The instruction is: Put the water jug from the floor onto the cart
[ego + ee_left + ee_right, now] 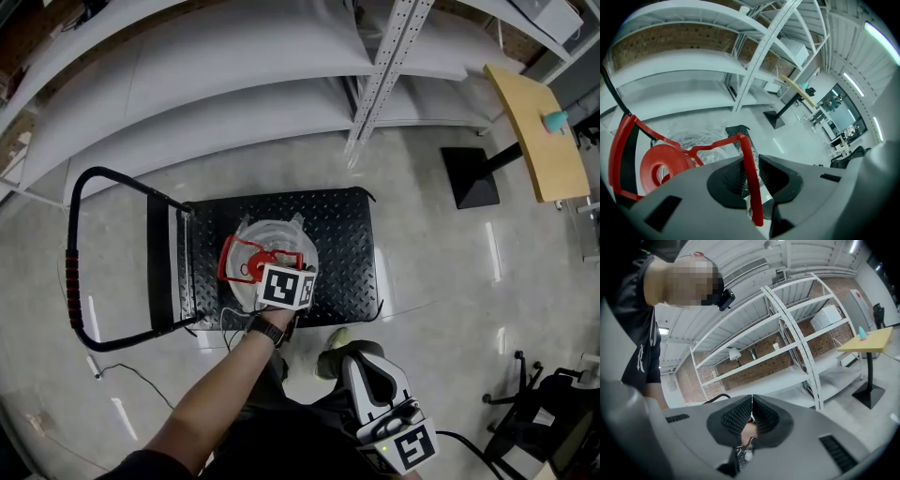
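The clear water jug [278, 236] stands upright on the black cart deck [345, 234], towards the handle side. It has a red cap [258, 266] and a red carry handle [232, 255]. My left gripper [278, 275] reaches down onto the jug's top. In the left gripper view the red carry handle [717, 143] runs between the jaws of my left gripper [750, 173], which stand slightly apart with a gap beside the bar, so it is open. The cap [663, 164] shows at the left. My right gripper [352, 364] hangs near my body, shut and empty [751, 401].
The cart's black push handle [75, 281] stands at the left. White shelving [375, 66] lines the far side. A wooden stand table [534, 131] with a black base [473, 178] is at the right, a chair [534, 412] at the lower right. A thin cable [131, 370] lies on the floor.
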Available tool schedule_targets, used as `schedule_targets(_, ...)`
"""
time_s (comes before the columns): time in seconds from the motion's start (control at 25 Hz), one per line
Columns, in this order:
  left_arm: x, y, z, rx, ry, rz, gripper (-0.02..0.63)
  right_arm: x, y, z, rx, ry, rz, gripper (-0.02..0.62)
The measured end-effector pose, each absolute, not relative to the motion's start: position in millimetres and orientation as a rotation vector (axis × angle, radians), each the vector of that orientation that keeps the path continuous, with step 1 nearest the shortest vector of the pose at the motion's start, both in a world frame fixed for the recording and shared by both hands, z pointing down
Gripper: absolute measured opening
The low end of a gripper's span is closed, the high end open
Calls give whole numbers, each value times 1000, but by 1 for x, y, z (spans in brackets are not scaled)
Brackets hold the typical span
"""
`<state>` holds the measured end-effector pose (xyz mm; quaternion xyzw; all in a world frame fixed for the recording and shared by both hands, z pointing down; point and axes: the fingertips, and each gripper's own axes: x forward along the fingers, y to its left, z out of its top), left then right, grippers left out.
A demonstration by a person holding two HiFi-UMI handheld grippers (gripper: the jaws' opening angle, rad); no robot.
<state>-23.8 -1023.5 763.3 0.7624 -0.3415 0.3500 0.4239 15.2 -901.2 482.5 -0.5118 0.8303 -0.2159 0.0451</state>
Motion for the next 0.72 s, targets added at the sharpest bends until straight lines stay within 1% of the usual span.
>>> schedule_targets(0.04, -24, -1024, 759, 1917, -855, 864, 66, 15, -902, 481, -1562, 2536, -661, 3)
schedule_targets(0.08, -27, -1023, 753, 1923, -862, 854, 130, 13, -902, 479, -1558, 2538, -665, 3)
schedule_targets(0.16, -40, -1019, 739, 1914, -883, 836, 178, 6, -903, 467, -1538, 2549, -676, 3)
schedule_targets(0.28, -63, -1007, 713, 1892, -916, 811, 181, -6, -906, 440, -1499, 2574, -680, 3)
schedule_targets(0.4, -79, -998, 663, 1948, -956, 760, 179, -21, -911, 405, -1466, 2600, -662, 3)
schedule_targets(0.48, -82, -993, 610, 2039, -965, 689, 166, -32, -912, 376, -1445, 2624, -642, 3)
schedule_targets(0.56, -80, -984, 545, 2171, -965, 596, 122, -44, -911, 339, -1421, 2644, -593, 3)
schedule_targets(0.6, -79, -979, 510, 2249, -967, 547, 113, -48, -912, 318, -1413, 2647, -555, 3)
schedule_targets(0.72, -79, -966, 408, 2478, -1000, 414, 107, -55, -913, 269, -1430, 2672, -456, 3)
